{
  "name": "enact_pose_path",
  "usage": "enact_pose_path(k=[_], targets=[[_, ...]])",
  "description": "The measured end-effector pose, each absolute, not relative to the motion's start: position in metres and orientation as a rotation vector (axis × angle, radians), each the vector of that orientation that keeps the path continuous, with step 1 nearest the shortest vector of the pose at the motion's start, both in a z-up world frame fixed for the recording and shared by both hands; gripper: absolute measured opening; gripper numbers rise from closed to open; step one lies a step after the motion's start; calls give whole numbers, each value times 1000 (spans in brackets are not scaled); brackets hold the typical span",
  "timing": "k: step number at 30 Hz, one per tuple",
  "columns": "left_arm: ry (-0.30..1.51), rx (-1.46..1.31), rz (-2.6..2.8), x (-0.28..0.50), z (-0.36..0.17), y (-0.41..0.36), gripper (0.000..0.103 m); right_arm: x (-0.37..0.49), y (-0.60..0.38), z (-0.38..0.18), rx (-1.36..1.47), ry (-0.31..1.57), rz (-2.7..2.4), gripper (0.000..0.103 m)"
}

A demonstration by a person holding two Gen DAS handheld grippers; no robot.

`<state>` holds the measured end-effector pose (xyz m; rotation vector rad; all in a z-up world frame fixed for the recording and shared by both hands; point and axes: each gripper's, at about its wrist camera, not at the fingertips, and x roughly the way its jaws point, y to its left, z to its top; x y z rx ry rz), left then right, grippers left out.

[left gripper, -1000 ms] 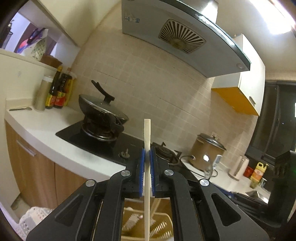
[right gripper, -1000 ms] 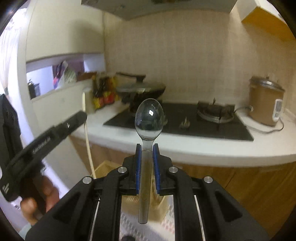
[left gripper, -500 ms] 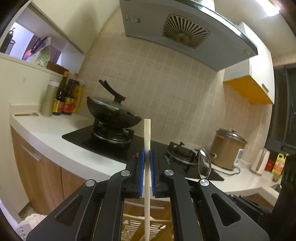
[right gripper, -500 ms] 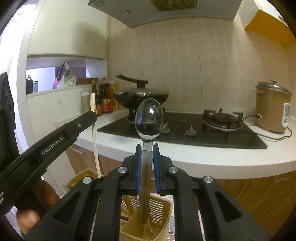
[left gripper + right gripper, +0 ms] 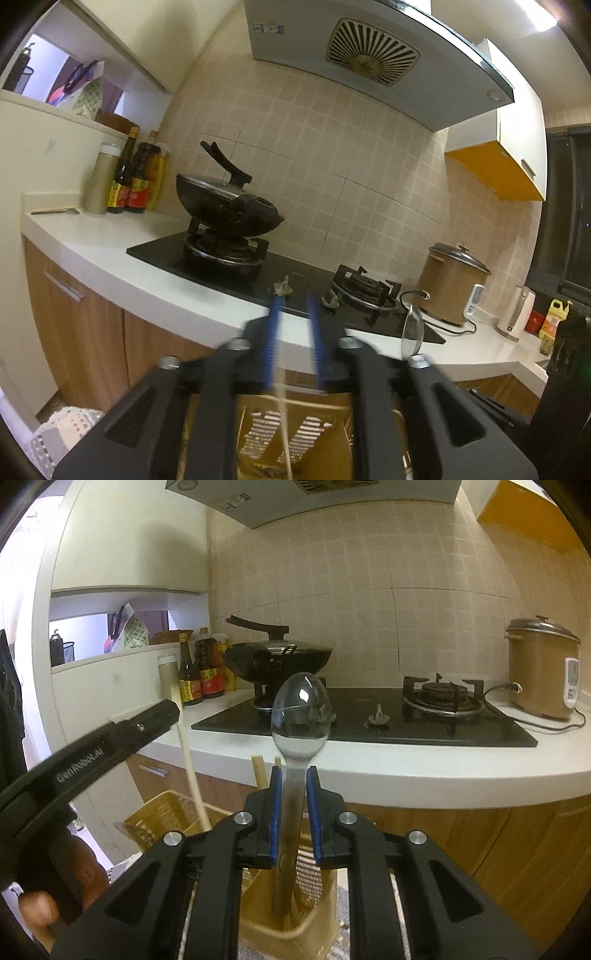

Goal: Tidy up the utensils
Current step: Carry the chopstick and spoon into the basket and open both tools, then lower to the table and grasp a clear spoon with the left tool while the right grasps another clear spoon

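Note:
My left gripper (image 5: 294, 317) is open; its blue pads stand apart. A pale chopstick (image 5: 284, 424) is blurred below the pads, over the yellow slotted utensil basket (image 5: 280, 432). In the right wrist view the same chopstick (image 5: 190, 768) leans from the left gripper's finger (image 5: 140, 727) down into the basket (image 5: 162, 812). My right gripper (image 5: 294, 775) has its pads slightly apart beside a metal spoon (image 5: 300, 712), bowl up, handle reaching down into the basket; the grip looks loosened.
A white counter (image 5: 424, 771) carries a black gas hob (image 5: 369, 720), a lidded wok (image 5: 277, 657), sauce bottles (image 5: 199, 675) and a rice cooker (image 5: 539, 675). Wooden cabinets (image 5: 85, 332) stand below. A range hood (image 5: 369, 62) hangs above.
The left gripper has opened and the chopstick has dropped from its pads toward the basket. The right pads have spread a little around the spoon. Both grippers shifted slightly.

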<state>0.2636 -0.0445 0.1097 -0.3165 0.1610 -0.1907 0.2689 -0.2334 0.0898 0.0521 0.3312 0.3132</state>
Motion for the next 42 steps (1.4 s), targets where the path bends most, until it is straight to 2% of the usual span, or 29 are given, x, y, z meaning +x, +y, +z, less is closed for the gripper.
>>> enact_pose_path(k=[1,2,10,24,30,39,42], targets=[[159,-318,-192,260,110,-43,32,266,-235,91,54,332,312,45],[160,-315,-194,256,112,-42,35,261,-237,92,53,329,309,59],[207,-300,-241,218,127,-31,36,223,-245,109,54,349,301,59],[476,-355,-379,154,122,-8,37,141,-265,141,64,463,285,59],[620,-280,-396,135,101,-19,37,118,-251,117,2,609,313,59],[885,-203,-424,135,38,-24,37,116,-248,55,20,862,374,59],[972,-229,-460,138,17,-20,37,121,-255,33,72,954,410,52]])
